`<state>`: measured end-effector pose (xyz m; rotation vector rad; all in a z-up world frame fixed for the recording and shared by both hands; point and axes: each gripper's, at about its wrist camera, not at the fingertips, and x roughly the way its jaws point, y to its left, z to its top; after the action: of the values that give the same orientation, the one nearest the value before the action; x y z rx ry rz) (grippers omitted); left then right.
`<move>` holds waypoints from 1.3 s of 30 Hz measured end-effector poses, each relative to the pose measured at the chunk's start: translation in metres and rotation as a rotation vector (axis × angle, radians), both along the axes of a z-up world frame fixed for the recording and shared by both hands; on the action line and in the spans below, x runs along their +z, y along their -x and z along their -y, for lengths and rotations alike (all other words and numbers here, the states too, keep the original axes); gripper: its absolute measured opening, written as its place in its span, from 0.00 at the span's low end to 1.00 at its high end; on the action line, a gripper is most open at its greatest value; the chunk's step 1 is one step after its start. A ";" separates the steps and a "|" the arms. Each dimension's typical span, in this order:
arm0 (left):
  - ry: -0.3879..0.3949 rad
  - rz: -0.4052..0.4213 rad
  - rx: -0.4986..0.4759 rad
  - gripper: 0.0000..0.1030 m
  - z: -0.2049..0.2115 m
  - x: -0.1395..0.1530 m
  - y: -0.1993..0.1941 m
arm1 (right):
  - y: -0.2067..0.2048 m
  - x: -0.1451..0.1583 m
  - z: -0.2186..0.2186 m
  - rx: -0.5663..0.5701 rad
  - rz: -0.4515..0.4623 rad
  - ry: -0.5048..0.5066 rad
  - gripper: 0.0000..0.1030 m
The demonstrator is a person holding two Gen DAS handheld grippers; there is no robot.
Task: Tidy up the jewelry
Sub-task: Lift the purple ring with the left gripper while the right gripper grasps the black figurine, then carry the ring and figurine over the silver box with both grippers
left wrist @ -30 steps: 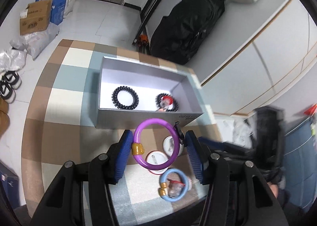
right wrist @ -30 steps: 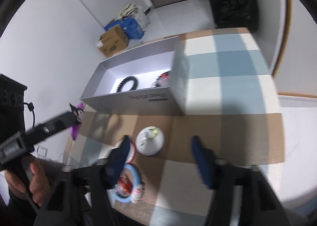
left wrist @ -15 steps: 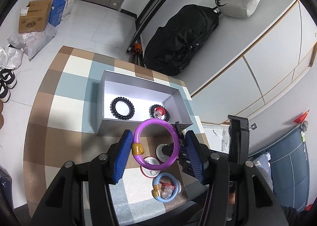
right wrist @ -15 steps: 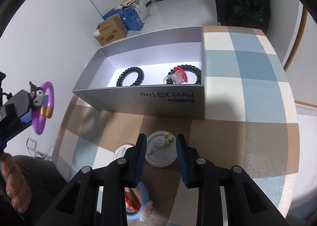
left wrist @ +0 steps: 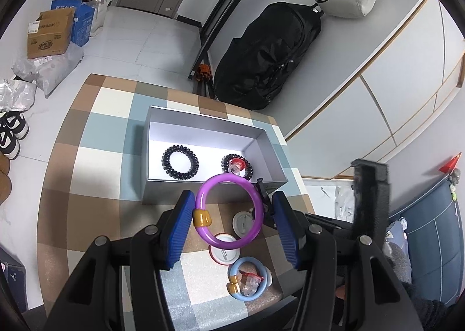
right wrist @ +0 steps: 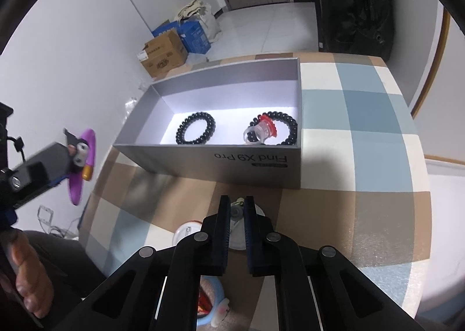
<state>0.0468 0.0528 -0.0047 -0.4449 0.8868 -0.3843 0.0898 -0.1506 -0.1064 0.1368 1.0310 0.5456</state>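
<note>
Left gripper (left wrist: 232, 214) clamped on the purple bangle (left wrist: 229, 211), blue pads pressing its two sides, gold bead against the left pad, ring held up above the checkered worktop (left wrist: 96, 162) just short of the grey box's (left wrist: 203, 124) near wall. Seen from the right wrist view, same left gripper (right wrist: 58, 162) far out at the left edge, off the worktop's side, bangle (right wrist: 84, 162) edge-on with a small cartoon charm beside the pad.

Inside the box: black coil hair tie (left wrist: 180, 162) on the left, black bead bracelet (left wrist: 237, 166) on the right with a clear red-topped ring (left wrist: 236, 167) lying on it. Both apart, both flat on the white floor of the box.

Below the bangle on the worktop: two small round white cases, one red-rimmed (left wrist: 224, 249), one plain (left wrist: 245, 222), just beside each other. Nearer the worktop's edge, a light blue bangle (left wrist: 247, 278) with a red and clear trinket inside its loop.

Right gripper (right wrist: 235, 211) nearly closed, narrow gap between the pads, nothing visibly pinched, poised over the plain white case (right wrist: 241, 232), near the box's printed front wall (right wrist: 232, 162). Whether touching the case, impossible to tell.
</note>
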 end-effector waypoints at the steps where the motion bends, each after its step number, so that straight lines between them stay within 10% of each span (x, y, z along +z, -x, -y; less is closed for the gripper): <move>1: 0.000 -0.003 0.002 0.48 0.001 0.000 -0.001 | -0.001 0.001 0.001 -0.005 -0.007 -0.021 0.08; 11: -0.025 0.022 0.051 0.48 0.003 0.006 -0.009 | 0.006 0.043 0.005 0.000 0.113 -0.115 0.07; 39: -0.035 -0.047 0.128 0.48 0.011 -0.002 -0.070 | -0.051 0.059 0.007 -0.009 0.078 -0.290 0.08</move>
<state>0.1169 0.0415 -0.0070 -0.4773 0.9046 -0.2419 0.1408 -0.1573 -0.0472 0.3736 0.8710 0.6852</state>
